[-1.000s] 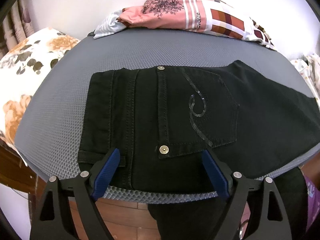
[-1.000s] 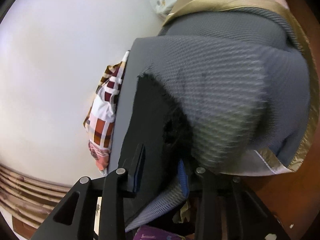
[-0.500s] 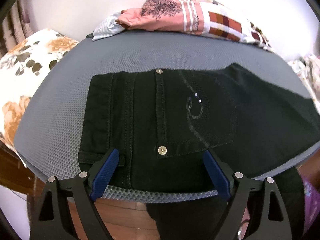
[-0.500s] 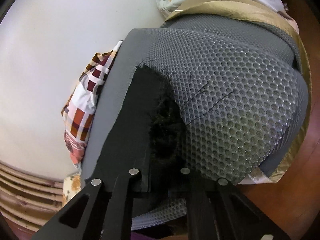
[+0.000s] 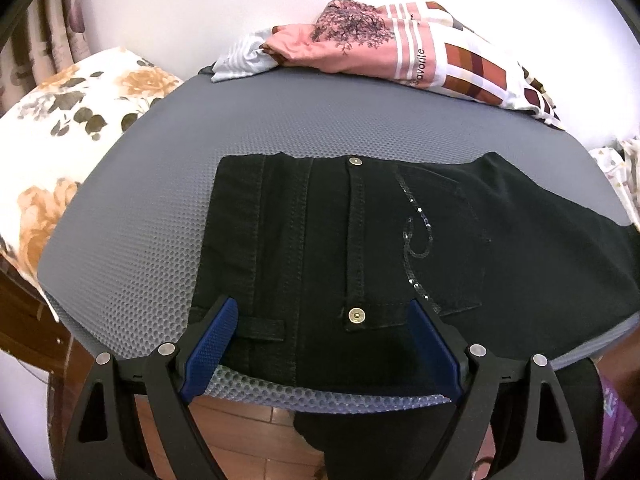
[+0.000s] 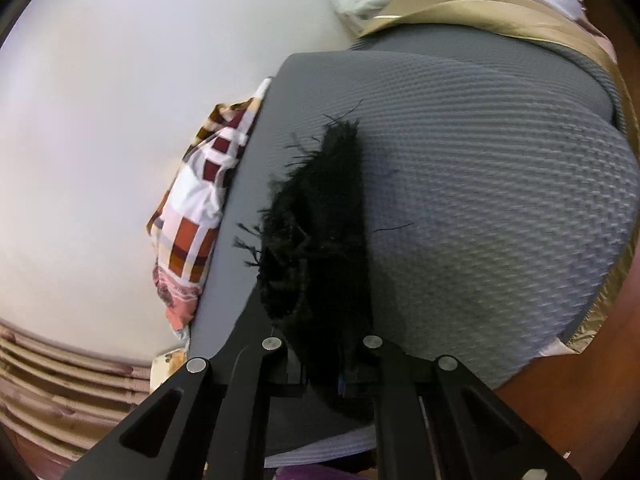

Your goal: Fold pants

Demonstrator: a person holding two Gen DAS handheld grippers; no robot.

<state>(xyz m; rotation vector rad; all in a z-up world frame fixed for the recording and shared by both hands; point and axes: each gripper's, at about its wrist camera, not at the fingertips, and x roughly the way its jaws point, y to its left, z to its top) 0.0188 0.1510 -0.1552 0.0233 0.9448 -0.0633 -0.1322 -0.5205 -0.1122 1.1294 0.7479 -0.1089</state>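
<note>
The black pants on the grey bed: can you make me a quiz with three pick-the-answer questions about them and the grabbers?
1. Where does the pile of pink and checked clothes lie?
A. at the far edge of the grey mesh mattress, by the wall
B. on top of the pants
C. on the floor

2. How many round brass rivets show on the black denim pants in the left wrist view?
A. none
B. two
C. five

3. What is the right gripper doing?
A. wide open over bare mattress
B. shut on the frayed hem of the pants
C. holding a pillow

Answers: 1 A, the pile lies beyond the pants against the white wall. 2 B, one rivet far and one rivet near. 3 B, black frayed cloth is pinched between its fingers.
</note>
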